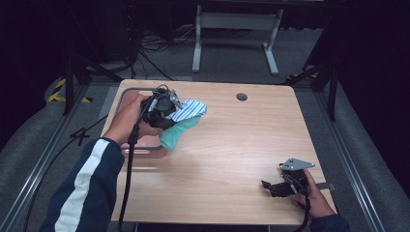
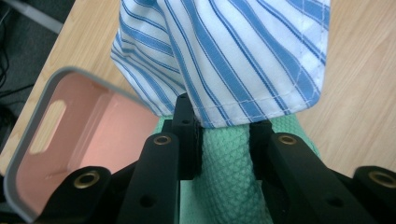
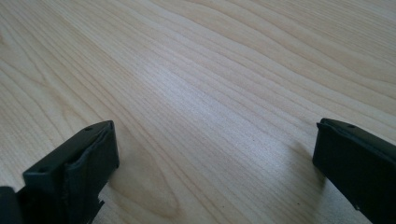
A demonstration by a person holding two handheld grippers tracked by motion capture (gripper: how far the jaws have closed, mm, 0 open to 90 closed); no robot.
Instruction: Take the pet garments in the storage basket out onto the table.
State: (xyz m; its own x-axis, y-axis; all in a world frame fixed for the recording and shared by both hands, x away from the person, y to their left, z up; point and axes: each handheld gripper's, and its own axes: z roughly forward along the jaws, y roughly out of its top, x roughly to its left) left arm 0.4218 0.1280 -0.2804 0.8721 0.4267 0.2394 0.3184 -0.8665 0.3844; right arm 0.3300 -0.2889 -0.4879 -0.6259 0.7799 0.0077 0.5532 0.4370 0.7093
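Observation:
My left gripper (image 1: 175,117) is shut on a bundle of two cloths above the table's left side. In the left gripper view the black jaws squeeze a green waffle-weave cloth (image 2: 229,172), and a blue-and-white striped cloth (image 2: 233,51) drapes out beyond the left gripper (image 2: 223,140). From above, the striped cloth (image 1: 191,109) and the green cloth (image 1: 175,134) hang at the edge of a pink bin (image 1: 145,143). My right gripper (image 1: 269,187) rests near the table's front right, held by a hand. Its jaws stand wide apart over bare wood, and nothing lies between the right gripper (image 3: 212,154) pads.
The pink bin (image 2: 70,135) with a grey rim and a handle slot sits at the table's left edge, below the cloths. A round cable hole (image 1: 241,96) lies at the back of the wooden table (image 1: 232,154). Dark floor, cables and a metal stand (image 1: 237,29) lie beyond.

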